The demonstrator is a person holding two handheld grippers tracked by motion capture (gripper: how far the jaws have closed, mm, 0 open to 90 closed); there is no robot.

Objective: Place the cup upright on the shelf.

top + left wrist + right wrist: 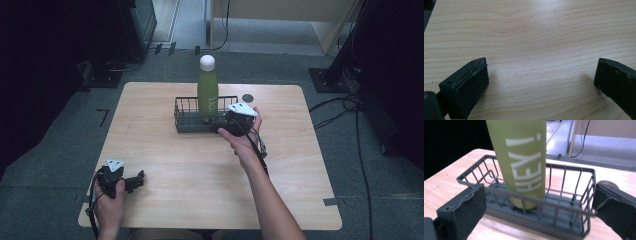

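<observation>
A wooden table [200, 165] fills the middle of the high view. A dark wire basket [186, 120] sits near its 12 o'clock edge, well away from the 9 o'clock and 3 o'clock edges. The basket is long from 9 o'clock to 3 o'clock. A green bottle [208, 90] stands straight up inside it, with its white cap [207, 62] on top, so its long way runs up and down. In the right gripper view the bottle [520, 157] shows white letters that read "HEY!" running up its side, and it stands a bit toward the 9 o'clock side of the basket [564, 195]. A small dark round thing [247, 98] lies on the table just past the basket, at about 1 o'clock from it.

The right gripper [231, 122] is at the 3 o'clock end of the basket, held by a hand [240, 142]. Its jaws are wide apart, and in its own view they sit just in front of the basket's near wall with nothing between them.

The left gripper [136, 181] rests near the table's 7 o'clock corner, close to the 6 o'clock edge. Its jaws are wide apart too, over bare wood [536, 45].

Most of the table from the basket down to 6 o'clock is open wood with lots of room to move.
</observation>
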